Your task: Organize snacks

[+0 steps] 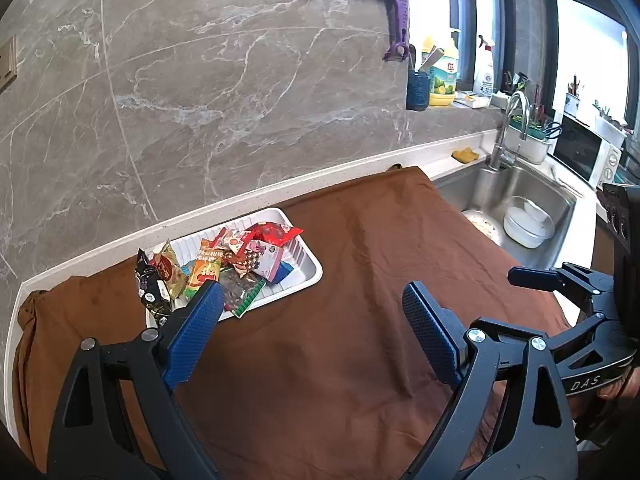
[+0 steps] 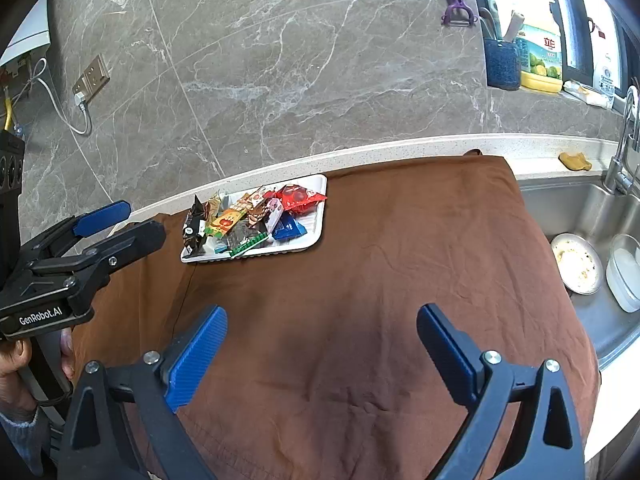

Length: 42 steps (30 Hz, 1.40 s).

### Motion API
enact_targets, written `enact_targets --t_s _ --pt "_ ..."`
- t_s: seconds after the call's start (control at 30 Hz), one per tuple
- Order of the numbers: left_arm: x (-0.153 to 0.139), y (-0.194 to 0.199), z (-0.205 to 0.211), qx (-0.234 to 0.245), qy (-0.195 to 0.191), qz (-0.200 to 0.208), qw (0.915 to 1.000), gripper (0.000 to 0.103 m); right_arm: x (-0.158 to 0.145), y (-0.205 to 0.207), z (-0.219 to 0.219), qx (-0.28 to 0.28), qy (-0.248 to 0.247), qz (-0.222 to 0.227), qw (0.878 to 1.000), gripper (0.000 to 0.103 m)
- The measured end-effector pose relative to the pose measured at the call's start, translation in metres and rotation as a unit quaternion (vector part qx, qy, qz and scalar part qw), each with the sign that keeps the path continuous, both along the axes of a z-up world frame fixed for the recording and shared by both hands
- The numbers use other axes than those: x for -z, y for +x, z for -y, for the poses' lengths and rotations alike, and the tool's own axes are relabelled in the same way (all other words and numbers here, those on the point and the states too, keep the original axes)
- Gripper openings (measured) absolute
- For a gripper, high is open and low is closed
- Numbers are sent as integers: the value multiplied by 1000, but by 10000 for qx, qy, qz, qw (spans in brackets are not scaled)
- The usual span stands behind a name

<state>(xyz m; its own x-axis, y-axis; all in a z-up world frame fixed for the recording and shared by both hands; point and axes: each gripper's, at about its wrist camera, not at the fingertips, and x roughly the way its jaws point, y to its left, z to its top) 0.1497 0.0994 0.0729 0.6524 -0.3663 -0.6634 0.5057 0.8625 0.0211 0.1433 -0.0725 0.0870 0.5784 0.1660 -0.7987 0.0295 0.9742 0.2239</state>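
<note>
Brown cloth (image 2: 360, 260) covered the table; one white tray (image 2: 316, 236) at eleven o'clock held roughly ten snack packets (image 2: 256, 216); both tongs, left tongs (image 1: 312, 312) and right tongs (image 2: 320, 336), gaped wide, empty.

A white tray (image 2: 316, 236) with a ribbed floor lies flat on the brown cloth, ahead of the right hand-held gripper (image 2: 322, 344) and off to its left, well apart from it; from the left hand-held gripper (image 1: 312, 320) it sits just beyond the left fingertip. Snacks (image 2: 256, 216) are heaped loosely in it, mostly toward its left end. A red packet (image 2: 300, 198) lies at the far right of the heap, a pink one (image 2: 274, 212) beside it and a blue one (image 2: 289, 227) nearer. An orange packet (image 2: 226, 222) lies in the middle. A green-edged packet (image 2: 248, 243) juts over the near rim. A black packet (image 2: 194, 224) stands tilted at the left end.
</note>
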Motion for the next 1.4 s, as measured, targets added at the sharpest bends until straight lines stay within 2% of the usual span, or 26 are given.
enact_targets --t_s 1.0,1.17,1.33,1.4 --pt "3 0 5 23 -55 4 10000 91 0 -3 4 35 37 9 10000 100" --pt "-1 -1 11 -291 327 395 9983 91 0 -4 4 59 59 14 10000 100" --pt "-9 -3 8 -354 146 537 9978 91 0 -3 5 62 54 16 10000 100" --pt "-11 -2 9 -426 211 598 9971 91 0 -4 5 62 70 10 10000 100"
